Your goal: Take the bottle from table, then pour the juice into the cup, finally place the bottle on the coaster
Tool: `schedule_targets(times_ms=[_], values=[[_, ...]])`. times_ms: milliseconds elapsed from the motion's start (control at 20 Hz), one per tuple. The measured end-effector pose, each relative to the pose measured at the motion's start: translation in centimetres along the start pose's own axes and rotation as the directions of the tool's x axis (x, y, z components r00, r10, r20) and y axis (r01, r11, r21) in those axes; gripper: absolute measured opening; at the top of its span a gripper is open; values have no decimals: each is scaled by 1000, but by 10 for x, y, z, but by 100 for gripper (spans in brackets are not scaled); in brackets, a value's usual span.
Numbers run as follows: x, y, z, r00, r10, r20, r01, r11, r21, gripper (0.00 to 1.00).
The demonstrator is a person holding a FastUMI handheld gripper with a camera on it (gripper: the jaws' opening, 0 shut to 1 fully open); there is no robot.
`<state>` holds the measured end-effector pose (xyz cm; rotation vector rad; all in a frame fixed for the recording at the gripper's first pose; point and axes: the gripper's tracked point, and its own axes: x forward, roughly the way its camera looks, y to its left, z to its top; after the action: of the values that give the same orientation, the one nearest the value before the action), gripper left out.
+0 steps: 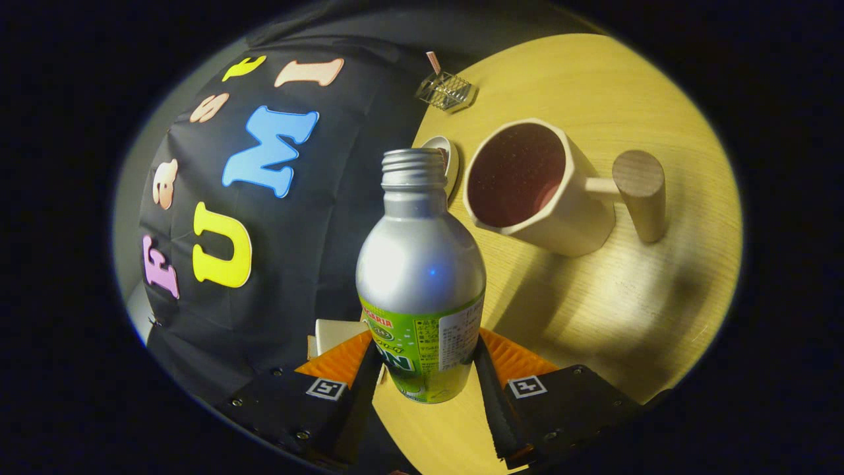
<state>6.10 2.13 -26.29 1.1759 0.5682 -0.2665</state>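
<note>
The gripper (422, 369) pinched the bottle (420, 284) between its 2 fingers, low on the label. The bottle's long axis ran straight ahead, its open neck pointing just beside the cup (527, 185), which lay beyond and to the right

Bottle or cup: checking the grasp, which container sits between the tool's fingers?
The silver bottle with the green label; the tool grips its lower body. The cream cup with the wooden handle lies beyond, untouched.

Bottle (421, 277) between tool (425, 369) fingers, cup (527, 185) beyond on table (626, 310).
</note>
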Motion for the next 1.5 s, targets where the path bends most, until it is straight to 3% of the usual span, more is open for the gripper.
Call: schedule_targets(times_ms=[250,600,900,1500], values=[[4,-7,10,997,-41,66,55,972,-227,74],[9,-1,34,979,-22,201,113,883,-456,74],[28,17,42,962,-2,275,163,808,-566,74],[77,21,46,940,-39,338,282,644,-711,74]])
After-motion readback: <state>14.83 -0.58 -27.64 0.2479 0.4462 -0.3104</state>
